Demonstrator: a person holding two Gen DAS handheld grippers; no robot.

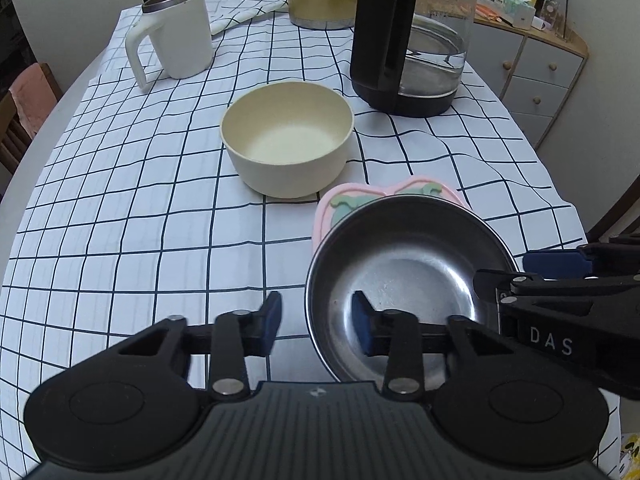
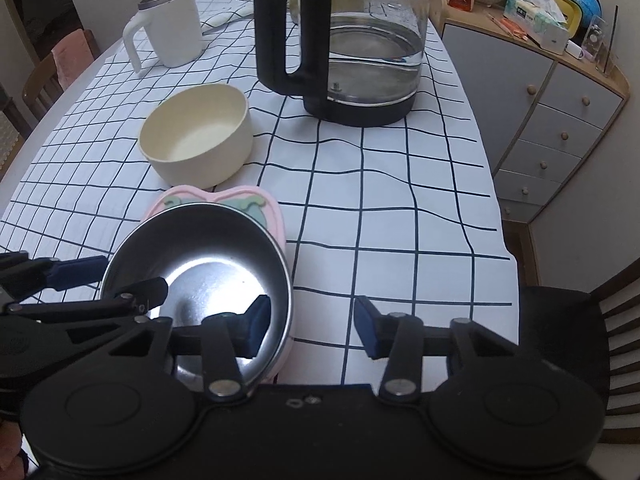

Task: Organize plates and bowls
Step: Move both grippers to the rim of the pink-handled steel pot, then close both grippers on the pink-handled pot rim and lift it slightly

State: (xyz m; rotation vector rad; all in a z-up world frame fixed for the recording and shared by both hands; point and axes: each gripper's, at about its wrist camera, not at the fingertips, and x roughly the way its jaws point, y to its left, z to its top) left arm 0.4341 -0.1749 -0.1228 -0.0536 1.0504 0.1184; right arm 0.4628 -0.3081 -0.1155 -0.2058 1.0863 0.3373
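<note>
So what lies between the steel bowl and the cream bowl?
Only the far edge of the pink mat, which sticks out from under the steel bowl toward the cream bowl, then a narrow strip of checked tablecloth. Both wrist views show it.

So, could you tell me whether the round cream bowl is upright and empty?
Upright and empty: the round cream bowl stands mouth-up on the checked tablecloth, its bare inside showing.

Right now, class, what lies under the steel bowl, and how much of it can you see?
Under the steel bowl lies a pink mat with green shapes on it. Only its far edge and right side show; the bowl covers the rest, so the full design stays hidden.
</note>
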